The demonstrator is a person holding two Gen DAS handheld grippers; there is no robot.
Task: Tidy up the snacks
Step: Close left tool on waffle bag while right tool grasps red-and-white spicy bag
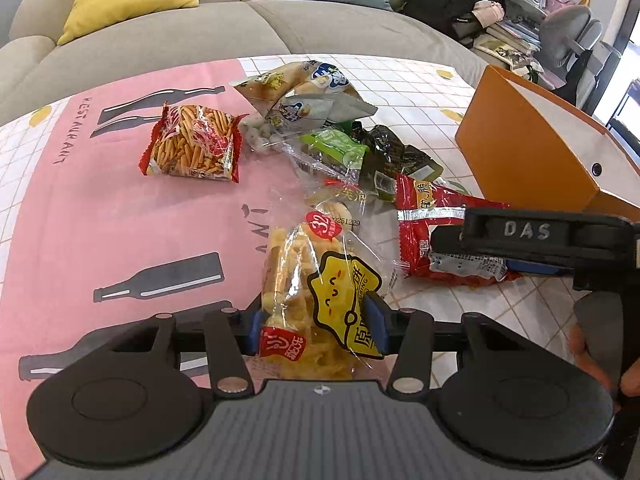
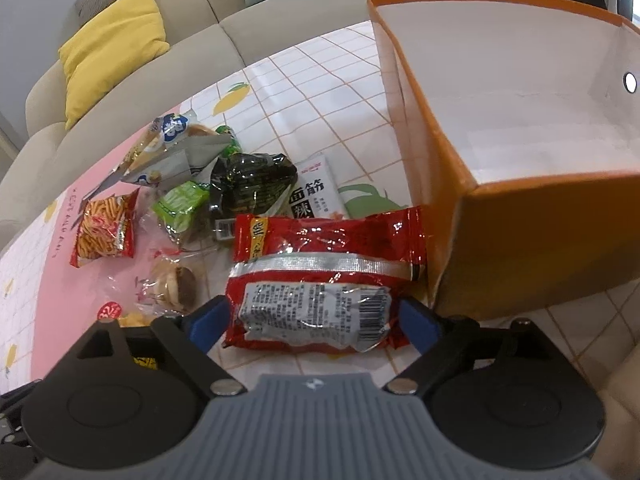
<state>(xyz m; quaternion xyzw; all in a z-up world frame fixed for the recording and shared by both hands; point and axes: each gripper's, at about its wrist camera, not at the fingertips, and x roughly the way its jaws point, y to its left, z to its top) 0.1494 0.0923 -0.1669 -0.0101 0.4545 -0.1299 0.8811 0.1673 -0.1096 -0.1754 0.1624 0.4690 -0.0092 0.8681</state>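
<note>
Left gripper (image 1: 316, 330): the blue fingers (image 1: 374, 326) pinch the near end of the yellow-labelled clear snack bag (image 1: 308, 280), pads pressing both flanks. Judged reason: a narrow end-grip lets the crinkly film be lifted clear of the pile without dragging its neighbours.

Right gripper (image 2: 314, 320): fingers (image 2: 418, 326) stand wide, bracketing the red snack packet (image 2: 320, 280) lying label-side up on the table (image 2: 320, 80). Whether the pads press it, the view does not settle; contact looks light at most. The packet lies just beside the orange box (image 2: 520, 160), which is open and shows a white, bare interior. This is probably the collecting bin, hence the nearest packet is addressed first.

Remaining snacks: the red bag of stick crackers (image 1: 192, 142) lies apart on the pink area; green, dark and silver packets are heaped between it and the box.

Surface: tablecloth, pink panel with bottle silhouettes, white grid with lemons. Room: grey sofa (image 1: 160, 40) behind, yellow and blue cushions.
</note>
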